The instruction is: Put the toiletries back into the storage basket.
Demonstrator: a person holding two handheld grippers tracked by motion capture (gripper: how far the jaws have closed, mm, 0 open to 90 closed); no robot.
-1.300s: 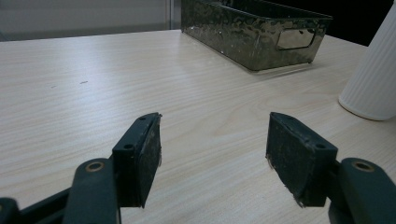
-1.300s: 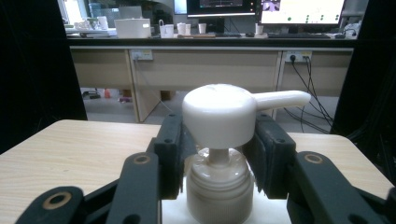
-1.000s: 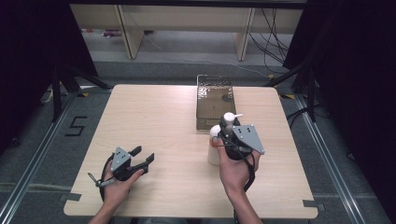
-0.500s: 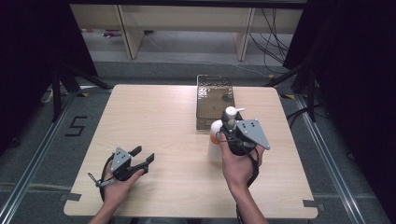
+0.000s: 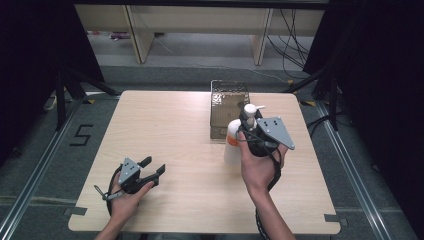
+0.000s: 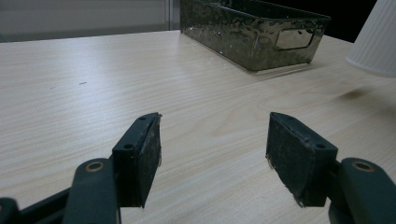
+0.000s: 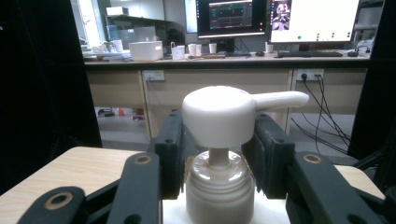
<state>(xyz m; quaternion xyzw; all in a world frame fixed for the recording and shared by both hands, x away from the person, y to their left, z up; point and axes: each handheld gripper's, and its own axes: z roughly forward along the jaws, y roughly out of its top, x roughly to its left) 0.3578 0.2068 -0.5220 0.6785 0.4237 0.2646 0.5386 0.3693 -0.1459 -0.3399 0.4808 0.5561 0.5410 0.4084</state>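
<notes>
Wooden bench (image 5: 175,125). A metal basket (image 5: 227,107) sits at the far centre-right, long axis running away from the person. In the left gripper view the basket's hammered side and handle cut-out stand beyond the jaws, well apart from them.

White pump bottle (image 5: 235,140) just on the person's side of the basket's near end, near its right corner. Bottle upright, long axis vertical. In the right gripper view the pump spout (image 7: 280,99) points to the right. An orange mark shows on its side in the high view.

Right hand-held gripper (image 5: 250,127): jaws clamped on the bottle's neck collar under the pump head, one on each side. Right hand (image 5: 257,167) reaches forward, forearm coming from the bottom edge.

Left hand-held gripper (image 5: 152,169): jaws spread wide, nothing between them, low over the near-left bench, aimed toward the basket. Left hand (image 5: 122,197) wraps its rear.
</notes>
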